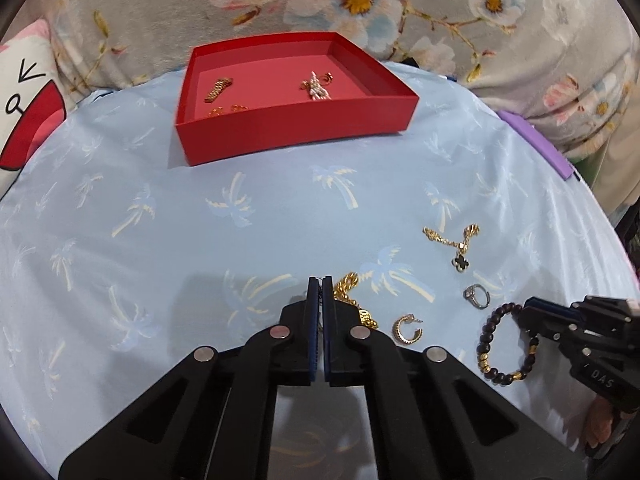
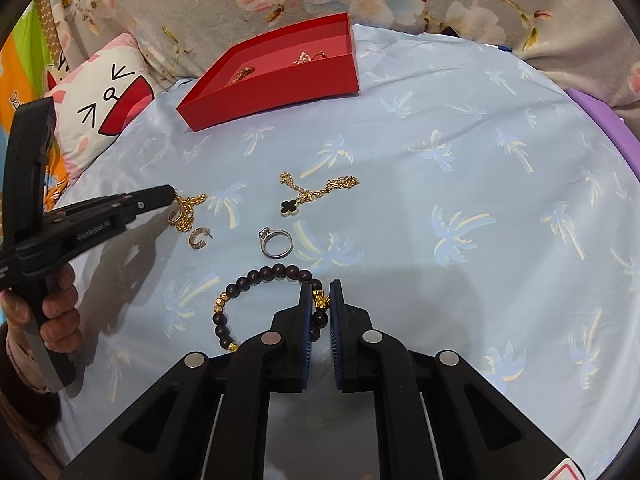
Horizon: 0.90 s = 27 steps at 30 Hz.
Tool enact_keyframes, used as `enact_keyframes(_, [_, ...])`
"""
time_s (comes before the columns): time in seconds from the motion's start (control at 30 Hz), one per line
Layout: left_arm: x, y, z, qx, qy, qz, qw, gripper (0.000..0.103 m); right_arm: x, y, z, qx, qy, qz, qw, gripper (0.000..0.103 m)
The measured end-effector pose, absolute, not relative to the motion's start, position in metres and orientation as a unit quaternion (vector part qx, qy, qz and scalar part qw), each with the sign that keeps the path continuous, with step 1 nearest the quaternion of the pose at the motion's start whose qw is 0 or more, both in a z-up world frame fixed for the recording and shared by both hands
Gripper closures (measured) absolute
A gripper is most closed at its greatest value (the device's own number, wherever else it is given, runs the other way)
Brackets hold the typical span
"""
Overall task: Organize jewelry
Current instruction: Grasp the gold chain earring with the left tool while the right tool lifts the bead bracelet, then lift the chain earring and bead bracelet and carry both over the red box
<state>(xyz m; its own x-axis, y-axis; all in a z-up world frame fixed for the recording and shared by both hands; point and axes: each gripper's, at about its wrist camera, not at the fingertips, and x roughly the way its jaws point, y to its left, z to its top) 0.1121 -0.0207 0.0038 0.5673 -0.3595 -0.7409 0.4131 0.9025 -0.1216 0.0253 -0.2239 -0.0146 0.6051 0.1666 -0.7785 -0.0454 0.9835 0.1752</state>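
Pinching knobbly gold chain [image 1: 347, 285]: left gripper [image 1: 320, 280] | round-beaded bracelet [image 2: 256, 276]: right gripper [image 2: 321, 285]

Gold chain [image 2: 188, 210], clover necklace [image 2: 308, 194], ring [image 2: 277, 243], bead bracelet [image 2: 256, 304] on blue cloth [image 2: 440, 220].

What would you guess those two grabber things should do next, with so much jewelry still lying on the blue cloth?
Probably lift, then carry toward the red box. The left gripper has its jaws shut at the gold chain, seemingly pinching it, and the right gripper is clamped on the dark bead bracelet. The box already holds several pieces, while the ring, hoop earring and clover necklace wait.
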Motion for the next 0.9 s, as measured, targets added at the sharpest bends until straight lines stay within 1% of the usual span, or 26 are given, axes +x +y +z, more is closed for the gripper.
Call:
enact_keyframes(0.3, [0.118, -0.013, 0.027, 0.016, 0.390, -0.221, 0.894, 0.103, 0.024, -0.222, -0.014, 0.069, 0.441, 0.061, 0.893, 0.095])
enact_keyframes(0.53, [0.113, -0.005, 0.066, 0.008, 0.356, -0.237, 0.904, 0.103, 0.024, -0.224, -0.006, 0.083, 0.431, 0.072, 0.896, 0.095])
enact_keyframes(0.7, [0.115, -0.011, 0.101, 0.034, 0.319, -0.236, 0.917, 0.103, 0.025, -0.219, 0.014, 0.072, 0.413, 0.077, 0.905, 0.095])
enact_keyframes(0.9, [0.133, -0.013, 0.143, 0.049, 0.277, -0.225, 0.933, 0.103, 0.048, -0.212, 0.057, 0.059, 0.387, 0.109, 0.914, 0.095])
